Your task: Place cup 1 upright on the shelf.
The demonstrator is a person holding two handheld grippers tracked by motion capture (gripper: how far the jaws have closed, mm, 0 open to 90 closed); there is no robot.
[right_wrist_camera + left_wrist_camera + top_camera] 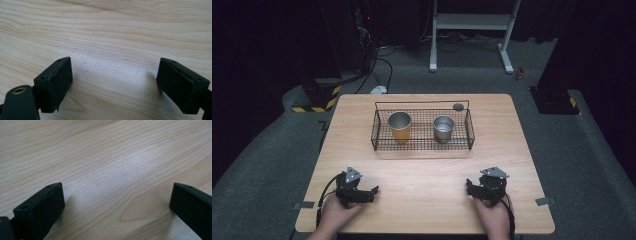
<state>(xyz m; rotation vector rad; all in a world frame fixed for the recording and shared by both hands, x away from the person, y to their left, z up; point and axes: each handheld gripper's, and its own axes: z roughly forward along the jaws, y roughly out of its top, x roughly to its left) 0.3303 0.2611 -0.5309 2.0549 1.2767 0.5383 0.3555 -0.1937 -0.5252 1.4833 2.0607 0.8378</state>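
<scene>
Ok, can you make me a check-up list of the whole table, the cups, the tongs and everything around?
Surface: pale wood table, bare in front of the hands.
Job's things: black wire basket at the far middle; inside it, a cup with an orange lower half on the left and a plain metal cup on the right, both upright and apart.
Clutter: small dark round thing behind the basket.
Tongs: left tongs and right tongs rest near the front edge, jaws wide apart, holding nothing.
Cables: one trails from each of the tongs; more lie on the floor beyond.
Surroundings: dark room, grey carpet, white stand, yellow-black striped blocks.
</scene>
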